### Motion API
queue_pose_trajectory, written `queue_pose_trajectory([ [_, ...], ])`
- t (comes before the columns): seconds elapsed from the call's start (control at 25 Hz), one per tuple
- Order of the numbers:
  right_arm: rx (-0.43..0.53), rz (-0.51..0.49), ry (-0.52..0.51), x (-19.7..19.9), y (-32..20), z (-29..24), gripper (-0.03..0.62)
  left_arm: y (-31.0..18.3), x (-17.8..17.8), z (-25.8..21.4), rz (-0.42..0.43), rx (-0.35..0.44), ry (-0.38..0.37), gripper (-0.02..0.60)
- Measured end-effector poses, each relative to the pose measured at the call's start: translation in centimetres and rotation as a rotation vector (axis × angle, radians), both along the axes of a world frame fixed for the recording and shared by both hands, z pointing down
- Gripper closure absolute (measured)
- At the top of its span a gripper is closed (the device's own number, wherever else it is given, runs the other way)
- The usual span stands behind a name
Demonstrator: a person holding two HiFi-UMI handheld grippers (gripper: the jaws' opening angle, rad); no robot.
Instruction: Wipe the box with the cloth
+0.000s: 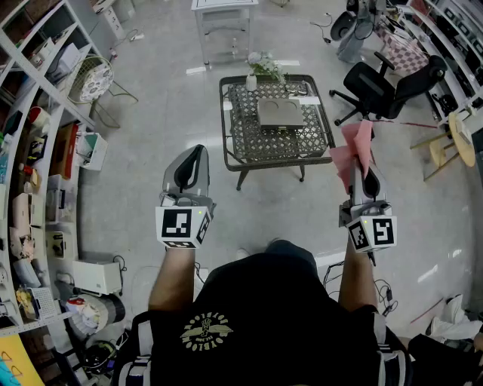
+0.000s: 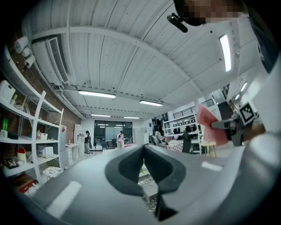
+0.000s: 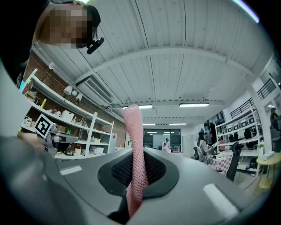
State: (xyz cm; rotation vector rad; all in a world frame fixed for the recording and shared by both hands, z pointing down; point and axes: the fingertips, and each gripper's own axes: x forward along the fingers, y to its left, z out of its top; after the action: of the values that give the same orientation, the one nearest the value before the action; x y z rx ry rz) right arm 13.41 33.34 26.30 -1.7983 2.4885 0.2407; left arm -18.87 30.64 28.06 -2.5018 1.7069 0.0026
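A flat grey box [image 1: 281, 113] lies on a dark mesh-top table [image 1: 245, 147] ahead of me, out of reach of both grippers. My right gripper [image 1: 358, 167] is shut on a pink cloth [image 1: 353, 149], held in the air to the right of the table. In the right gripper view the cloth [image 3: 135, 149] stands up from between the jaws. My left gripper [image 1: 197, 151] is shut and empty, raised left of the table. In the left gripper view a bit of the box [image 2: 149, 190] shows through the gap behind its jaws' closed tips, and the cloth [image 2: 208, 125] at the right.
A small vase of flowers [image 1: 260, 68] and papers sit at the table's far edge. Crowded shelves [image 1: 38, 151] line the left wall. A black office chair [image 1: 385, 87] and a wooden stool [image 1: 453, 143] stand to the right. A white table [image 1: 223, 15] is farther back.
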Motion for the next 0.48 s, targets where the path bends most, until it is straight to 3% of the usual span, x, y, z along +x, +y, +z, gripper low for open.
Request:
queue_pose_trajectory([
  [0.2,-0.076,-0.047,-0.004,-2.5,0.0,3.3,0.577,-0.1,0.7,0.6,0.023,-0.017,0.017,0.581],
  [0.48,-0.096,-0.044,-0.025,-1.3,-1.7,3.6,0.577,-2.5,1.5,1.7,0.027,-0.044,0.006,0.581],
])
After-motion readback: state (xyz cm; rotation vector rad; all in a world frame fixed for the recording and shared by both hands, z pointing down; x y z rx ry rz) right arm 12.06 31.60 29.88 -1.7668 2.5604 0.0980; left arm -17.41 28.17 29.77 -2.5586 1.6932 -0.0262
